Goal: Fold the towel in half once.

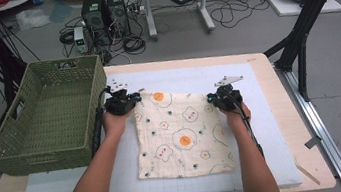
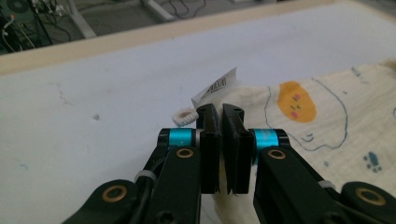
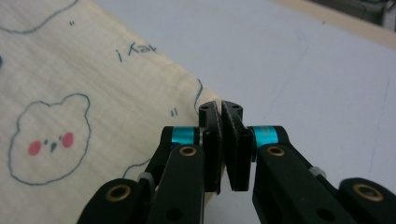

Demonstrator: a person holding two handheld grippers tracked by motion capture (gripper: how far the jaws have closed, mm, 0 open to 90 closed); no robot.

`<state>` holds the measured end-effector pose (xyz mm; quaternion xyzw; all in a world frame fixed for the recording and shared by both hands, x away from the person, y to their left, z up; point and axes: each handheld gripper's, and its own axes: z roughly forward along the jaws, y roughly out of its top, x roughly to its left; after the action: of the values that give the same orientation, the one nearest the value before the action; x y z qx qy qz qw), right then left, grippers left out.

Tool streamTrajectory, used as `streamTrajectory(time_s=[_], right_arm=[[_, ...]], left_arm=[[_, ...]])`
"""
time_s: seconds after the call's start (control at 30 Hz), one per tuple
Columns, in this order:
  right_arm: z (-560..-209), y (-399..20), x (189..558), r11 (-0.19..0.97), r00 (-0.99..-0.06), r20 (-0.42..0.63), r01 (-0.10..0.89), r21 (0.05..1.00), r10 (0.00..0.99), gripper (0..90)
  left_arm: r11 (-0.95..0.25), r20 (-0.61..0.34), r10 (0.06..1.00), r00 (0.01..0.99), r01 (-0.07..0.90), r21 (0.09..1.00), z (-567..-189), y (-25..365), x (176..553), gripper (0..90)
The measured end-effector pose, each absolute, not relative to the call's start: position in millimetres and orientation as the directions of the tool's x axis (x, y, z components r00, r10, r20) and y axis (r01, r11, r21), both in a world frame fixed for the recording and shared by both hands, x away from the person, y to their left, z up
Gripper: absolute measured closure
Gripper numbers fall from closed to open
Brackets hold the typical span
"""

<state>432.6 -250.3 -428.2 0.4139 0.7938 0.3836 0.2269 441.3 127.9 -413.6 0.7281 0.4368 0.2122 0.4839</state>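
While the cloth (image 1: 179, 132) lies flat near the middle of the table (image 1: 284, 130), on the white mat (image 1: 264, 163), we have a gripper at each of its two far corners. Left gripper (image 1: 121, 102): jaws pressed together, pinching the far left corner of the cloth; in the left gripper view (image 2: 222, 123) a white label (image 2: 219, 85) and a small loop (image 2: 185, 116) stick out just past the jaw tips. Right gripper (image 1: 223, 96): jaws likewise nearly closed, with the far right corner of the cloth caught between them, as the right gripper view (image 3: 219, 116) shows at the hem.

Cloth is cream with printed bears and egg shapes, spread nearly square, near edge toward us, and not lifted as far as we can tell.

We judge that the matching grip on both far corners is meant to keep the edge taut, so that the cloth can be raised and folded toward the near edge without bunching. Both hands sit low, which suits a pinch on thin fabric against the mat.

A green basket (image 1: 50, 115) stands at the left edge of the table, just beside the left gripper; likely the place where the folded cloth goes.
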Motion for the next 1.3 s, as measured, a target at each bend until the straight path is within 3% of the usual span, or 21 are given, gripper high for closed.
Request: streamTrajectory(time_s=[0.13,0.43,0.83,1.3], right_arm=[[-420,-246,433,0.363,-0.541,-0.078,0.444,0.819,0.837,87.1],[-411,-246,429,0.327,-0.549,-0.046,0.425,0.844,0.834,87.1],[-394,-252,404,0.353,-0.603,-0.066,0.371,0.859,0.795,87.0],[-402,-265,358,0.320,-0.625,-0.035,0.351,0.880,0.780,86.9]], left_arm=[[-0.125,-0.123,0.841,0.526,0.411,0.903,-407,132,439,85.3],[-0.128,-0.149,0.811,0.566,0.419,0.899,-400,135,431,85.1],[-0.186,-0.098,0.755,0.648,0.356,0.916,-378,128,403,84.6],[-0.206,-0.096,0.713,0.695,0.338,0.918,-403,141,355,84.5]])
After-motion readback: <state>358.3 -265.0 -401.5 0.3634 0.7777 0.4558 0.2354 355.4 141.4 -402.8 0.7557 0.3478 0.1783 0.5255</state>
